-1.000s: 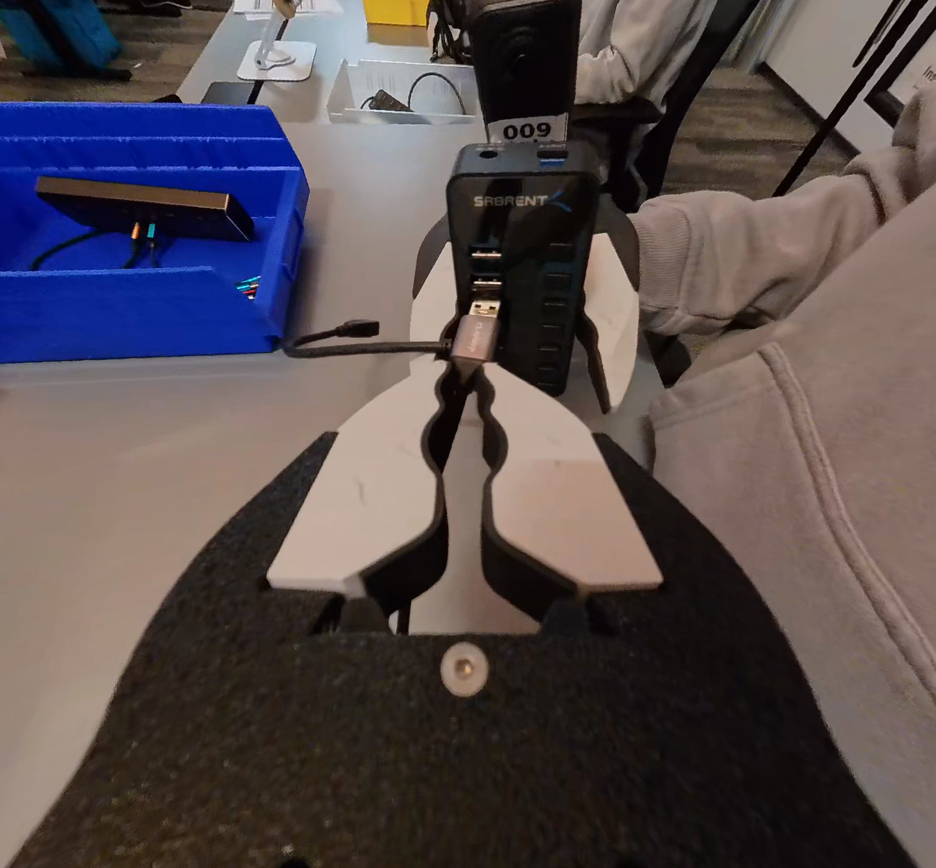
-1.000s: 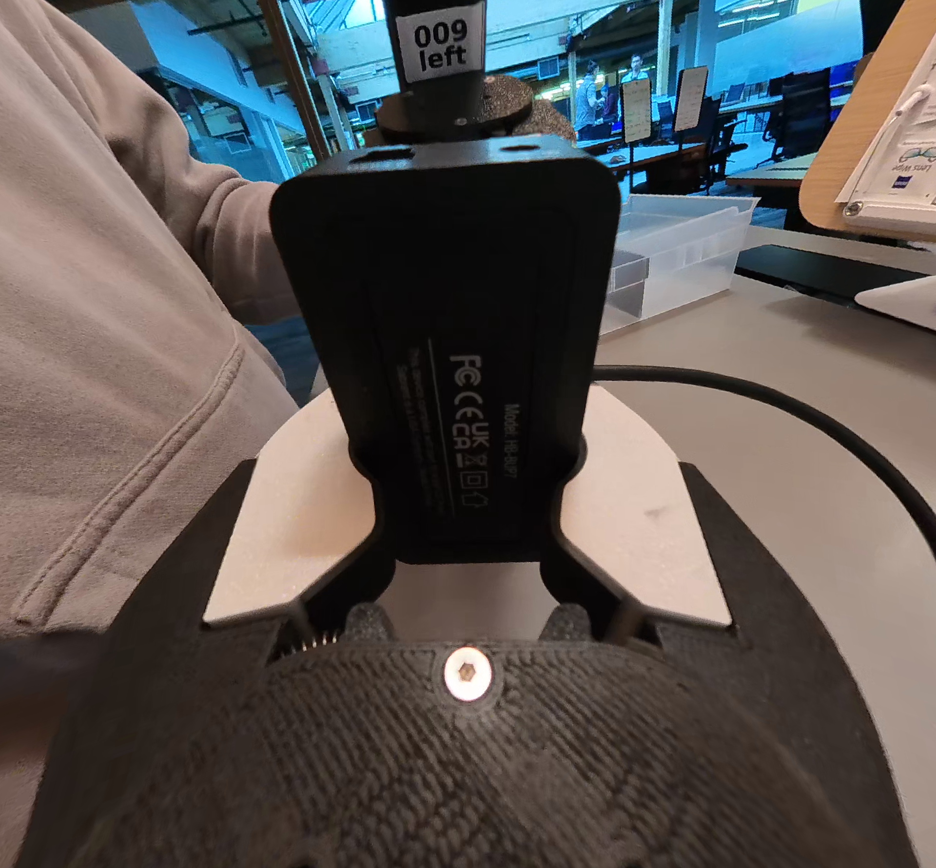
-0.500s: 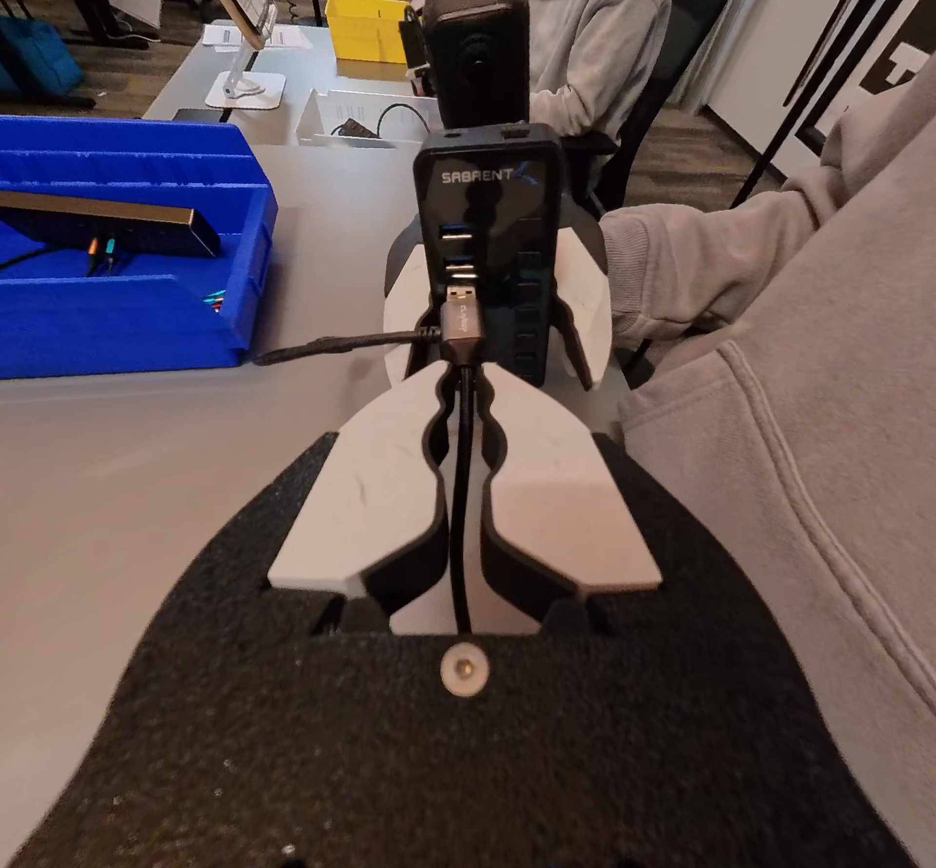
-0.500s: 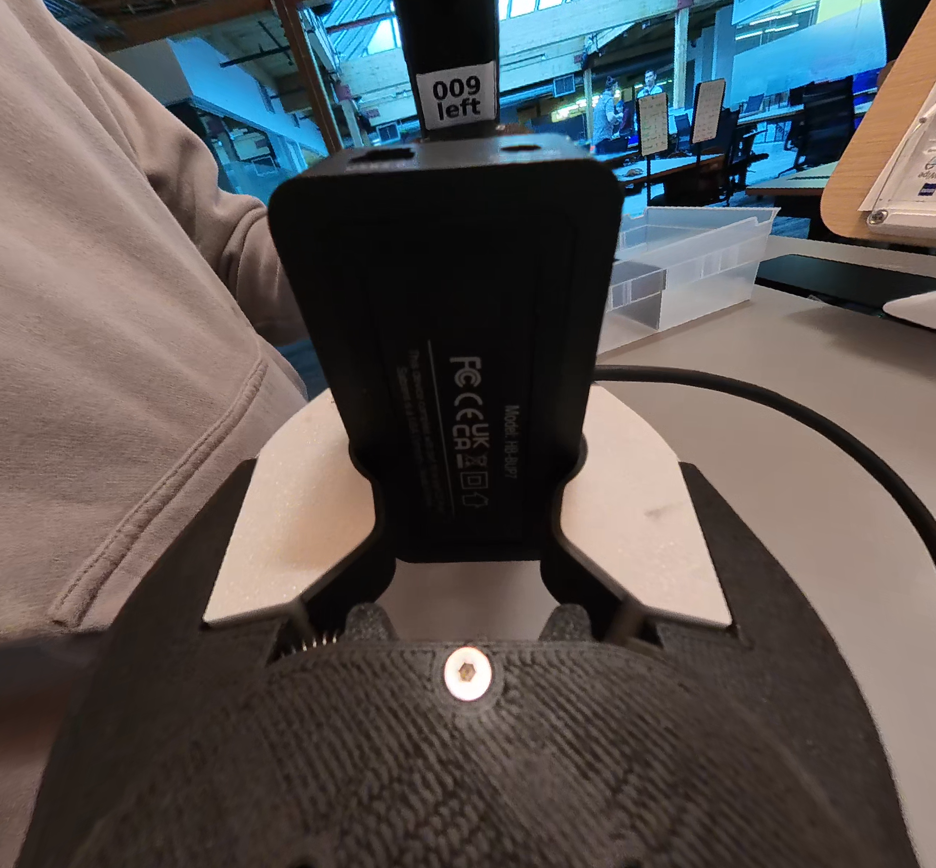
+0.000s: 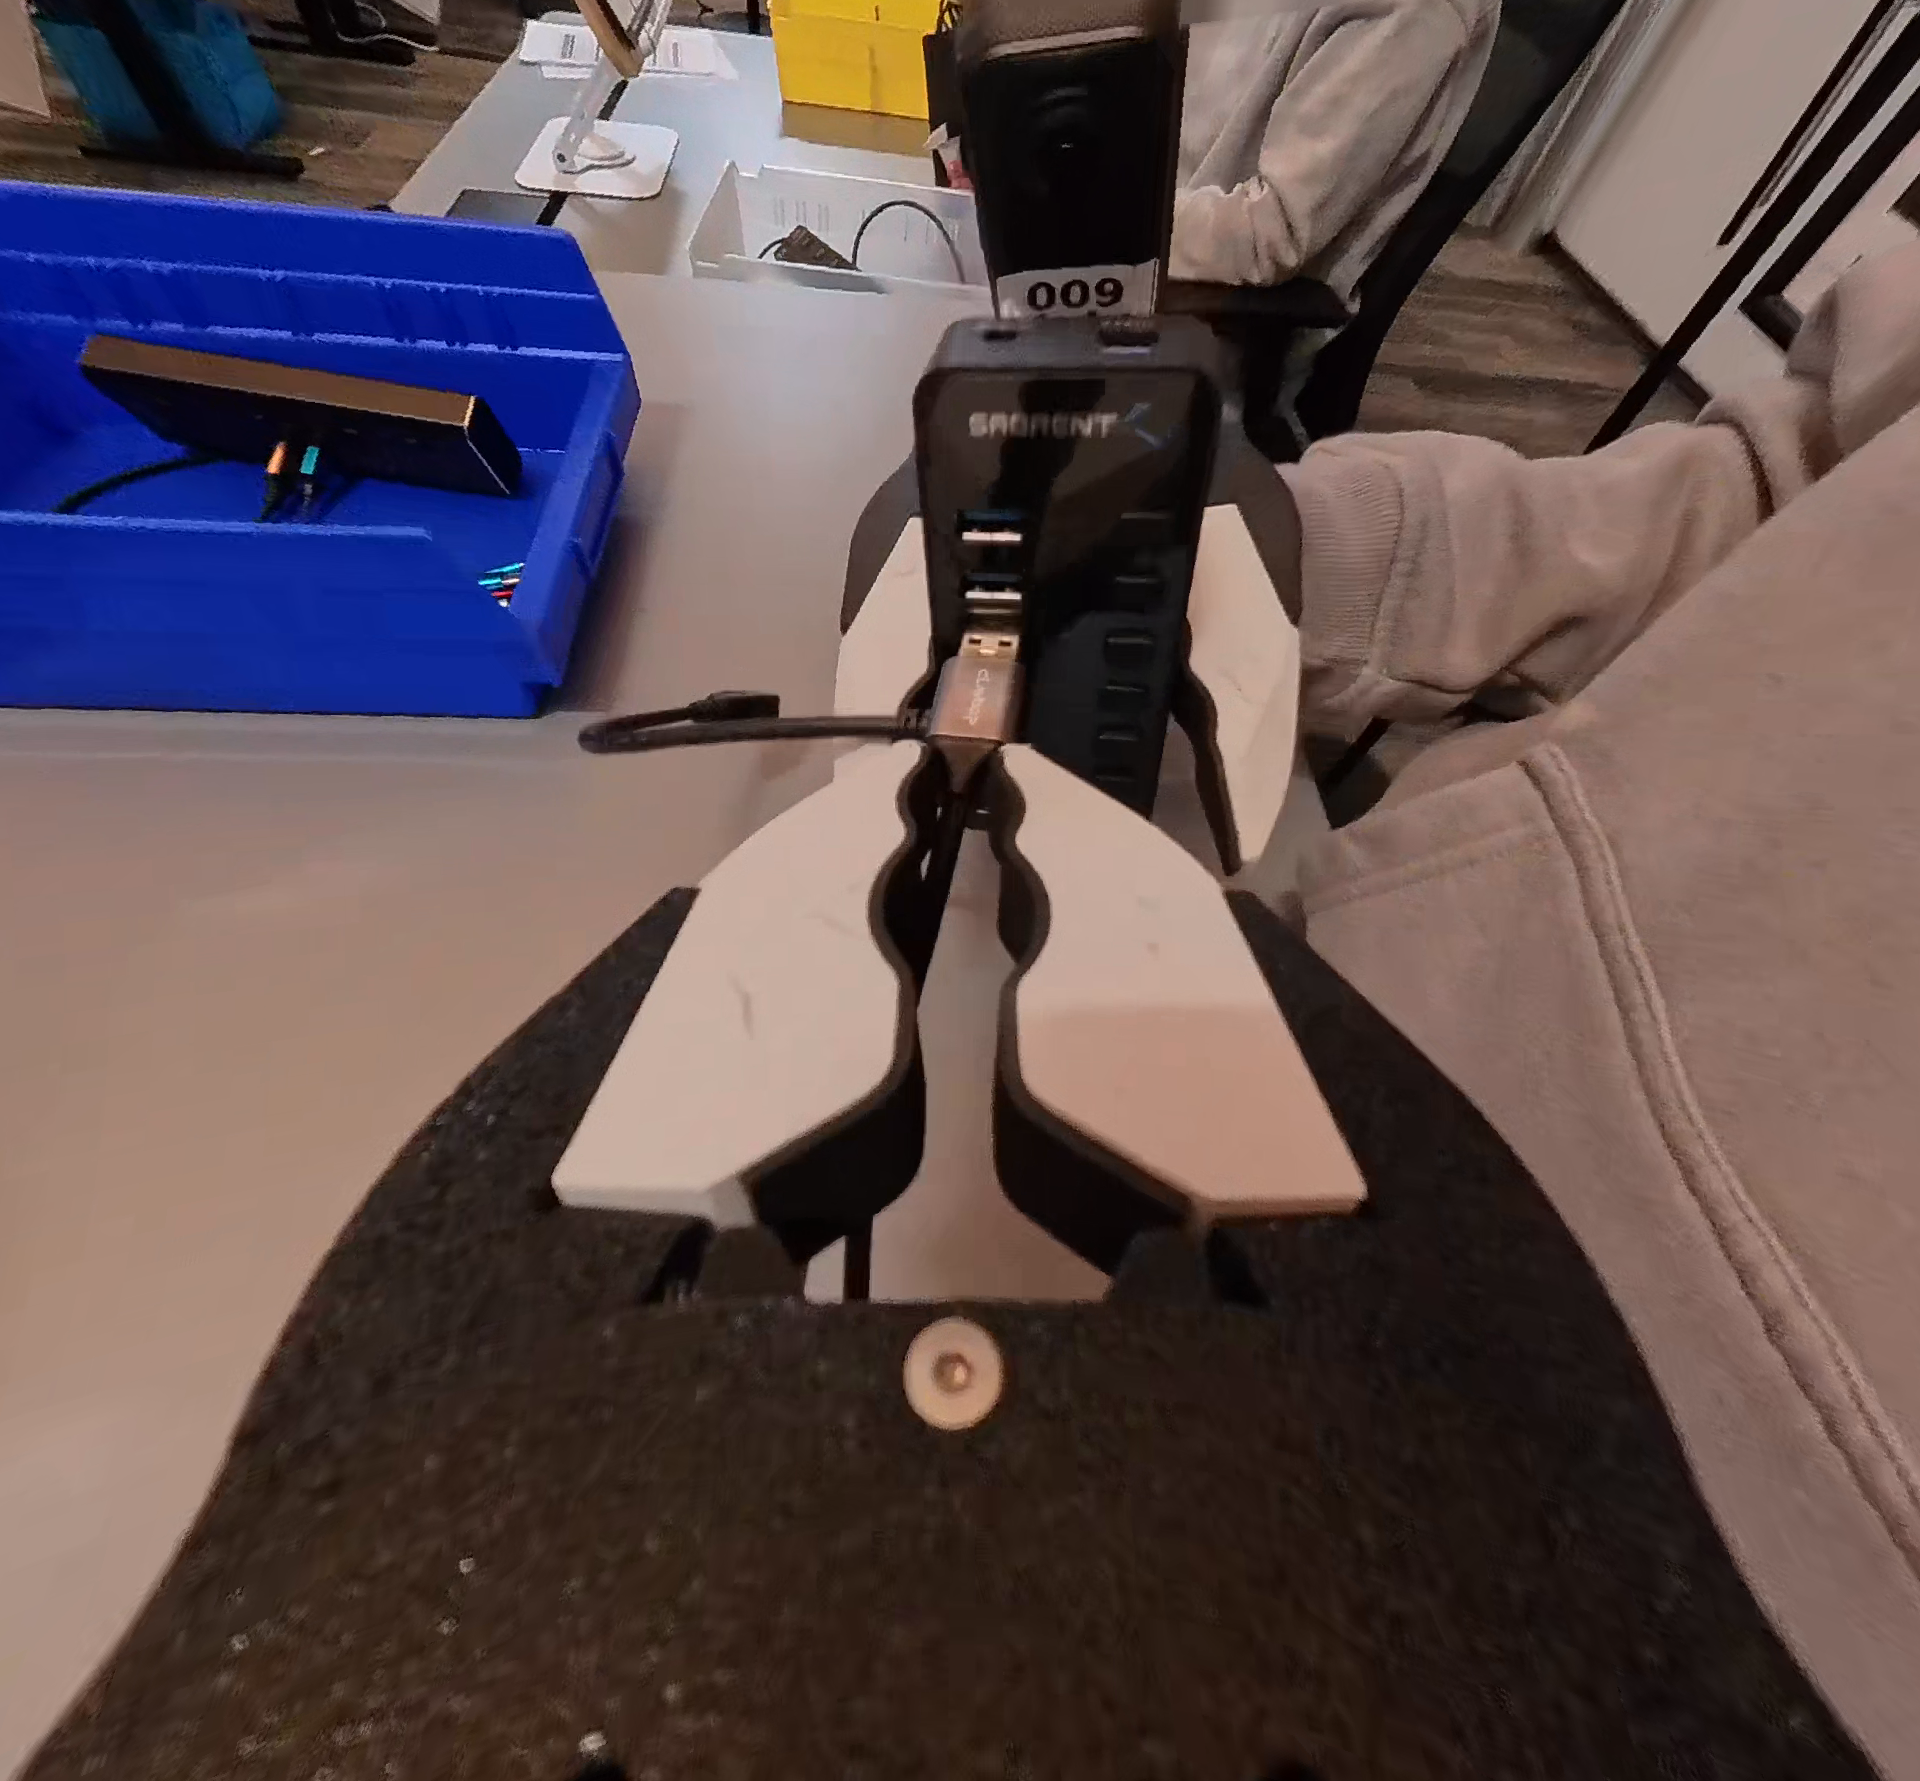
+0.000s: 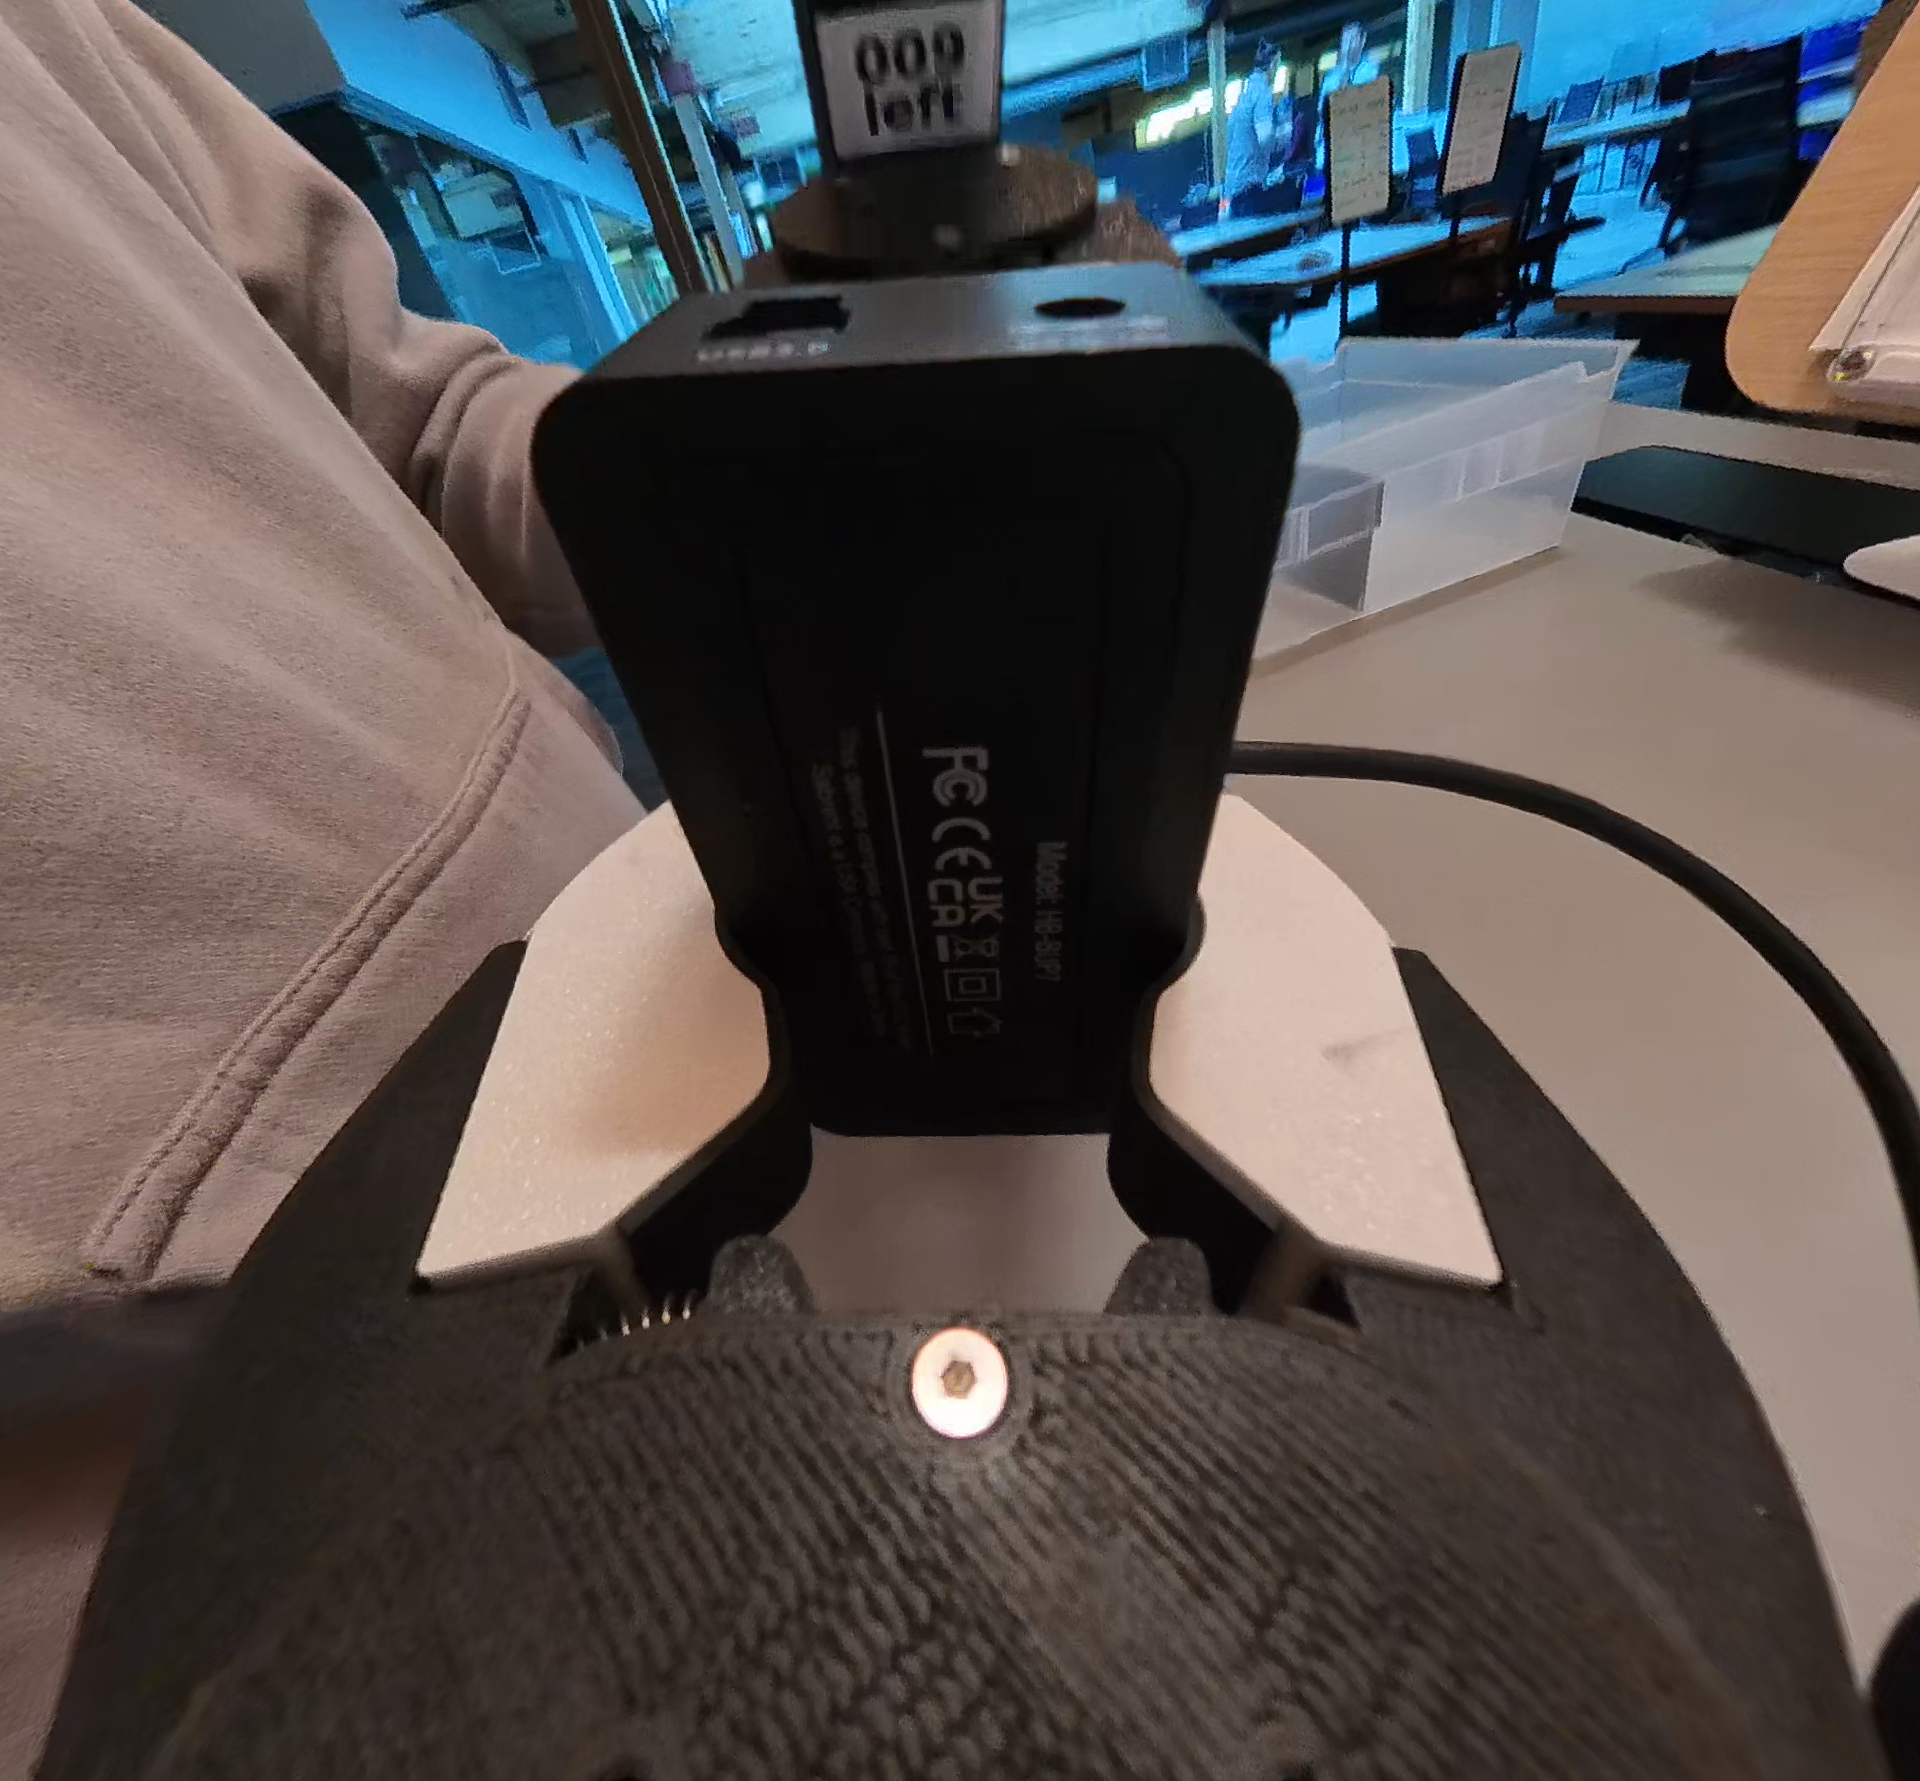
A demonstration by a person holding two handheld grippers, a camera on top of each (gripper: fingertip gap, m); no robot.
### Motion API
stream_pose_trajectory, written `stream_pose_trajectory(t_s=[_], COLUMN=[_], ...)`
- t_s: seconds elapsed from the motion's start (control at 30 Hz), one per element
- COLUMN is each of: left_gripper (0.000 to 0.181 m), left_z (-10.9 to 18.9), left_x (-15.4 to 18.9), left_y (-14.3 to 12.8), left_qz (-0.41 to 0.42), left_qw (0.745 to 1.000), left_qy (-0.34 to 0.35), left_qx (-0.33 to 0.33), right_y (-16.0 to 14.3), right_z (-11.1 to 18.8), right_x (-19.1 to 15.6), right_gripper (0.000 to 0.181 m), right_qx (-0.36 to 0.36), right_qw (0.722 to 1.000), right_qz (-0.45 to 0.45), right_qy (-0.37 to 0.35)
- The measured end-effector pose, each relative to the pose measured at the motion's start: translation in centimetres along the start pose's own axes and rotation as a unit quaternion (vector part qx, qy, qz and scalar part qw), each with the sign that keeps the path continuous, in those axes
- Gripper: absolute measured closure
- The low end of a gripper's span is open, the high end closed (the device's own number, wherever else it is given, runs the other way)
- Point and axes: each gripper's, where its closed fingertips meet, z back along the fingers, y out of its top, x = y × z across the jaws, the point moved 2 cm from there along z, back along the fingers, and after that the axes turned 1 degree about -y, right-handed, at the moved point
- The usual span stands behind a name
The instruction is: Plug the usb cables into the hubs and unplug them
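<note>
While seen from left wrist cam: left gripper [image 5: 961, 775] clamped on braided usb cable [image 5: 727, 721] right behind its grey plug [image 5: 971, 697], metal tip out, just short of third port down on black hub [image 5: 1060, 547]; whether tip touches the port, can't tell. Plug tilted a bit, prob. needs squaring before push. Grip close to plug likely so push goes straight in w/o cable buckling. Cable's loose end draped left over grey tabletop [image 5: 260, 900], near blue bin [image 5: 312, 609] at far left edge, w/ second hub [image 5: 301, 417] inside, cables plugged. Hub held upright above near right edge by right gripper [image 5: 1070, 671], ports facing plug, presumably to brace against insertion. From right wrist cam: right gripper [image 6: 966, 993] closed on hub [image 6: 935, 671] low on its sides, back face toward cam, plug hidden behind it. Black cable [image 6: 1558, 848] curving across tabletop [image 6: 1558, 692] on right; clear tray [image 6: 1455, 474] toward far edge.
</note>
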Motion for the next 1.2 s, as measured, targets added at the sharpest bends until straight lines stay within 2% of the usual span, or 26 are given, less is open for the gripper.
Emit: stream_pose_trajectory(t_s=[0.1,0.23,0.53,0.63,0.87,0.93,0.97,1.0,1.07,1.13,1.2], left_gripper=[0.174,0.173,0.174,0.174,0.174,0.172,0.164,0.149,0.139,0.142,0.147], left_z=[0.2,0.6,0.5,0.1,0.3,0.6,1.2,2.3,5.7,9.4,11.0], left_x=[0.2,0.4,0.4,0.4,0.3,-0.1,-0.3,-0.7,-1.6,-2.2,-2.8], left_y=[-0.3,-0.2,-0.2,-1.5,-1.3,-0.5,0.5,2.1,5.3,6.9,5.8], left_qz=[-0.049,-0.076,-0.040,-0.059,-0.053,-0.049,-0.046,-0.045,-0.051,-0.056,-0.049], left_qw=[0.997,0.993,0.998,0.994,0.996,0.997,0.997,0.995,0.977,0.947,0.934], left_qy=[0.018,0.016,-0.004,0.012,0.021,0.040,0.057,0.087,0.159,0.221,0.252], left_qx=[-0.055,-0.088,-0.054,-0.092,-0.067,-0.045,-0.017,0.026,0.133,0.228,0.247], right_y=[-0.9,-1.5,-1.2,-2.4,-2.0,-1.3,-0.7,-0.1,1.5,4.2,7.0], right_z=[-0.2,-0.4,-0.8,-0.7,-1.0,-1.1,-1.1,-0.8,0.9,3.4,6.4], right_x=[0.1,0.2,-0.2,0.4,0.6,1.0,1.0,1.3,2.6,3.9,5.9], right_gripper=[0.108,0.108,0.108,0.109,0.108,0.108,0.108,0.108,0.108,0.108,0.108], right_qx=[-0.055,-0.104,-0.122,-0.169,-0.132,-0.106,-0.088,-0.079,-0.062,-0.015,0.022], right_qw=[0.998,0.994,0.992,0.984,0.990,0.993,0.995,0.995,0.993,0.991,0.981], right_qz=[0.017,0.028,0.034,0.044,0.034,0.034,0.031,0.032,0.039,0.036,0.029], right_qy=[-0.012,-0.020,-0.002,-0.020,-0.018,-0.031,-0.034,-0.045,-0.088,-0.126,-0.193])
